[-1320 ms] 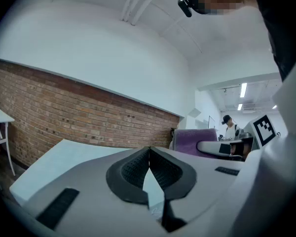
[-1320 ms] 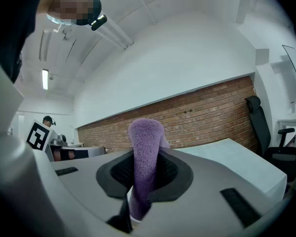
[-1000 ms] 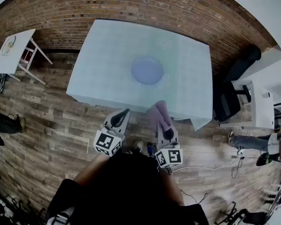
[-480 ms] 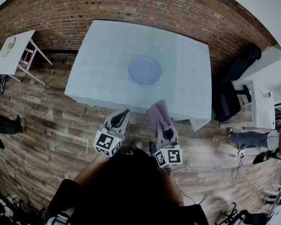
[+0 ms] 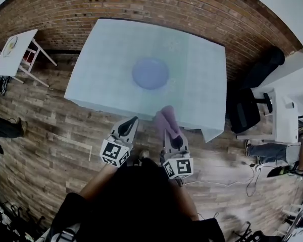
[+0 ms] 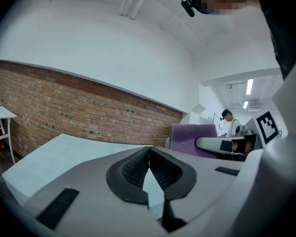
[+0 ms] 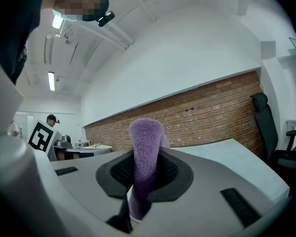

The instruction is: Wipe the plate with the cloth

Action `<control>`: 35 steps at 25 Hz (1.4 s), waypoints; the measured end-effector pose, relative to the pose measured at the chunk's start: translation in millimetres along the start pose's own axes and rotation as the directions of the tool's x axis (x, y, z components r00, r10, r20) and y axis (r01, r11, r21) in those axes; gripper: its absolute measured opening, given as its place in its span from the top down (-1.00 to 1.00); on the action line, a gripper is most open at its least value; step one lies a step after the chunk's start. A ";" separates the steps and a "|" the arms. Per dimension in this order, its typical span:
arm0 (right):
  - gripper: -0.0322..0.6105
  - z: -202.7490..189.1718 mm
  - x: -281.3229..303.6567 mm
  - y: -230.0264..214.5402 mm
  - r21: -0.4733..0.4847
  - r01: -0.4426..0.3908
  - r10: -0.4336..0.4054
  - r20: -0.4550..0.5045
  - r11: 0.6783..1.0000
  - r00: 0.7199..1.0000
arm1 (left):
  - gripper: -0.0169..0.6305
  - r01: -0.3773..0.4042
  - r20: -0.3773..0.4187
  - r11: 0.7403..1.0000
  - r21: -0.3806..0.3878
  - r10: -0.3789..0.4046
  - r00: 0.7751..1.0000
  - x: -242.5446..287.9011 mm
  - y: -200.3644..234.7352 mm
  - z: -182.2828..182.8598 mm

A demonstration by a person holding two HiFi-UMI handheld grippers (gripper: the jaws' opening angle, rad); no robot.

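A bluish round plate [image 5: 150,73] lies near the middle of the pale blue table [image 5: 106,84]. Both grippers hover over the wooden floor, just short of the table's near edge. My left gripper [image 5: 129,126] [image 6: 149,151] is shut with nothing between its ribbed pads. My right gripper [image 5: 170,131] [image 7: 147,174] is shut on a purple fluffy cloth [image 5: 164,119] [image 7: 146,152] that sticks up out of the jaws and points at the table. That cloth [image 6: 191,137] also shows at the right of the left gripper view. The plate is hidden in both gripper views.
A brick wall [image 5: 156,6] runs behind the table. A small white side table [image 5: 14,47] stands at the left. At the right are a black office chair [image 5: 247,110] and a white desk [image 5: 280,112]; a person [image 5: 272,155] is beyond them.
Both grippers have moved forward toward the table's near edge. The table and plate have shifted left in the head view. Both grips are unchanged.
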State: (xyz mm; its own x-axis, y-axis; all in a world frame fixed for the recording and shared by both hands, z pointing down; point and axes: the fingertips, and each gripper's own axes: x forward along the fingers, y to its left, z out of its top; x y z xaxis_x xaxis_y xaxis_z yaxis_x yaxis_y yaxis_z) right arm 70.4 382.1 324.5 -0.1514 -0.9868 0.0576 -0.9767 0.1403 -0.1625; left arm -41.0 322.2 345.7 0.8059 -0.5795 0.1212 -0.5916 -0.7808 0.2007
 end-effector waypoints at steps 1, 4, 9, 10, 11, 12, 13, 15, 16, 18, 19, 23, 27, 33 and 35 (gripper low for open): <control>0.71 -0.9 -1.4 -3.5 0.001 -0.012 0.012 -0.001 1.000 1.000 | 0.84 -0.009 -0.003 1.000 0.000 0.009 1.000 1.7 -3.4 -2.0; 0.71 -5.3 -3.2 -15.8 0.012 -0.045 0.045 0.000 0.999 0.999 | 0.84 -0.040 -0.009 0.999 0.005 0.040 0.999 5.4 -10.0 -7.4; 0.71 -12.6 7.0 -36.1 0.037 -0.063 0.064 -0.003 0.997 0.998 | 0.84 -0.089 -0.020 0.996 0.009 0.089 0.996 13.9 -5.1 -11.0; 0.71 -12.5 10.0 -37.1 0.038 -0.066 0.066 -0.005 0.997 0.998 | 0.84 -0.096 -0.023 0.995 0.006 0.096 0.995 15.1 -1.7 -11.3; 0.71 -12.5 14.8 -37.5 0.039 -0.070 0.070 -0.007 0.997 0.997 | 0.84 -0.101 -0.025 0.995 0.003 0.101 0.995 17.1 3.1 -11.4; 0.71 -12.7 21.0 -37.7 0.040 -0.074 0.074 -0.011 0.996 0.997 | 0.84 -0.105 -0.028 0.994 -0.001 0.105 0.994 20.1 8.9 -11.3; 0.71 -13.1 27.9 -38.1 0.037 -0.078 0.078 -0.014 0.996 0.997 | 0.84 -0.108 -0.030 0.994 -0.005 0.108 0.994 24.1 15.4 -11.8; 0.71 -14.1 41.6 -39.8 0.025 -0.085 0.085 -0.015 0.996 0.996 | 0.84 -0.111 -0.037 0.994 -0.017 0.110 0.993 34.6 28.5 -15.1; 0.71 -14.2 48.8 -40.8 0.020 -0.087 0.087 -0.015 0.996 0.996 | 0.84 -0.110 -0.040 0.994 -0.024 0.109 0.993 40.8 34.9 -17.0; 0.71 -14.6 63.6 -42.2 0.011 -0.087 0.088 -0.017 0.996 0.996 | 0.84 -0.103 -0.043 0.994 -0.036 0.101 0.994 53.9 47.8 -18.8; 0.71 -14.7 71.4 -42.9 0.008 -0.087 0.087 -0.021 0.996 0.996 | 0.84 -0.097 -0.045 0.994 -0.041 0.095 0.994 60.8 54.5 -18.3; 0.70 -10.2 111.0 -47.9 -0.007 -0.082 0.081 -0.029 0.997 0.996 | 0.84 -0.073 -0.051 0.996 -0.049 0.070 0.996 92.9 87.0 -8.2; 0.71 -7.9 151.9 -48.2 -0.024 -0.079 0.078 -0.044 0.997 0.996 | 0.84 -0.059 -0.060 0.996 -0.063 0.055 0.997 118.5 124.3 0.4; 0.70 -15.7 208.2 -39.4 -0.023 -0.105 0.103 -0.081 0.994 0.991 | 0.84 -0.062 -0.102 0.995 -0.075 0.054 0.993 148.0 182.1 -2.6; 0.71 -19.3 224.8 -36.3 -0.027 -0.110 0.107 -0.097 0.994 0.990 | 0.84 -0.058 -0.124 0.995 -0.080 0.047 0.991 156.4 194.9 -9.3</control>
State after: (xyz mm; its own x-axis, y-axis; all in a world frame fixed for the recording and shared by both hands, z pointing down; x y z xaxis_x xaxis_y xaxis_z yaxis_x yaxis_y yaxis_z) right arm 69.0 156.7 362.4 -0.2685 -0.9537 0.1352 -0.9580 0.2498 -0.1409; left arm -30.1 81.6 412.9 0.7734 -0.5825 0.2500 -0.6335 -0.7248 0.2709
